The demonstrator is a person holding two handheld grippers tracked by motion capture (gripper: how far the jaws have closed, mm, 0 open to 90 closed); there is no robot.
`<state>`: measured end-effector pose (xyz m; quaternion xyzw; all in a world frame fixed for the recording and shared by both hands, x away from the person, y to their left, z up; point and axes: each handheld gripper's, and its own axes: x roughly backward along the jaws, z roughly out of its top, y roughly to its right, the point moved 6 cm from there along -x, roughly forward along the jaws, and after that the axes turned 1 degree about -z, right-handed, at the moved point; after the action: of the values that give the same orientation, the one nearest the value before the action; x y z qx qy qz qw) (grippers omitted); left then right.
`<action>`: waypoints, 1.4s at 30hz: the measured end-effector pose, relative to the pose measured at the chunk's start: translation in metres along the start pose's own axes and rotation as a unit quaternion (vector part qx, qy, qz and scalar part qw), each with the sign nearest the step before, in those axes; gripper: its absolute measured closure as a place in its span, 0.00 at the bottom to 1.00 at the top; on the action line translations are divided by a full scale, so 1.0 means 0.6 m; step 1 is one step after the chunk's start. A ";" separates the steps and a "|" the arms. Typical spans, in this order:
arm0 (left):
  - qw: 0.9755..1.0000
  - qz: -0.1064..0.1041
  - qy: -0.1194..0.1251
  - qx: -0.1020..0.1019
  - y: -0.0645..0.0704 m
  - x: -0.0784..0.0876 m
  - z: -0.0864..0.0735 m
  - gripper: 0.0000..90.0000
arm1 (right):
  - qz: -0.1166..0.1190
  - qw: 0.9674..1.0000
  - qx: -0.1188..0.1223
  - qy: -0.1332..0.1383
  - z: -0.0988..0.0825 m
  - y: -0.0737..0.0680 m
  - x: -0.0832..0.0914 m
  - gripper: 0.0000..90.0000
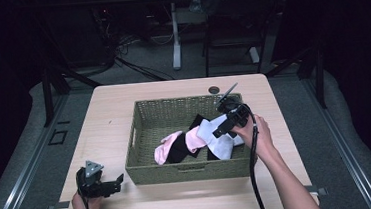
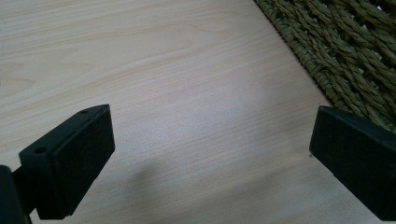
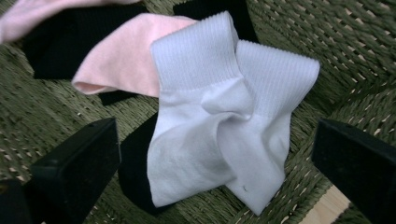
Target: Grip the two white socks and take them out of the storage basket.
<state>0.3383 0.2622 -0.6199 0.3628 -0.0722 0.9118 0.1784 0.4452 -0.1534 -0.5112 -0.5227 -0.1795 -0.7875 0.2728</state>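
Observation:
A green woven basket stands mid-table and holds several socks. White socks lie bunched at its right side, over pink socks and black socks. My right gripper hovers open just above the white socks, jaws wide on either side of them. My left gripper rests open on the wooden table just left of the basket's front corner, nothing between its jaws.
The basket has a handle slot in its left wall. A round cable hole sits in the table behind the basket. Table legs and a chair stand on the floor beyond the far edge.

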 end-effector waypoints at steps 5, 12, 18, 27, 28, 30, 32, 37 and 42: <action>1.000 -0.001 -0.001 0.000 0.001 -0.001 0.000 0.00 | -0.009 1.000 -0.005 -0.008 -0.001 -0.004 -0.017 0.16; 1.000 -0.001 -0.002 0.000 0.000 -0.001 -0.001 0.00 | -0.026 0.999 -0.010 -0.042 -0.006 -0.007 -0.043 0.32; 1.000 -0.001 -0.002 -0.001 0.001 -0.002 -0.001 0.00 | -0.036 0.997 -0.012 -0.069 -0.009 -0.007 -0.056 0.39; 1.000 -0.003 -0.001 0.000 0.001 -0.001 0.000 0.00 | -0.028 0.995 -0.036 -0.087 -0.018 -0.006 -0.071 0.88; 1.000 -0.003 -0.001 0.000 0.001 -0.001 0.000 0.00 | -0.028 0.995 -0.036 -0.087 -0.018 -0.006 -0.071 0.88; 1.000 -0.002 -0.002 -0.001 0.001 -0.001 -0.001 0.00 | -0.019 0.995 -0.029 -0.094 -0.019 -0.003 -0.062 0.93; 1.000 -0.001 -0.003 -0.001 0.001 -0.001 -0.001 0.00 | -0.010 0.996 -0.032 -0.085 -0.018 -0.001 -0.051 0.96; 1.000 -0.002 -0.004 0.000 0.002 -0.002 -0.001 0.00 | 0.008 0.997 -0.041 -0.064 -0.013 0.001 -0.031 0.97; 1.000 -0.002 -0.004 -0.001 0.002 -0.002 -0.001 0.00 | 0.023 0.998 -0.038 -0.046 -0.005 0.001 -0.003 0.97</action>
<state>0.3384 0.2609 -0.6214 0.3667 -0.0731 0.9097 0.1807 0.4439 -0.1554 -0.5139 -0.5723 -0.1500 -0.7624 0.2622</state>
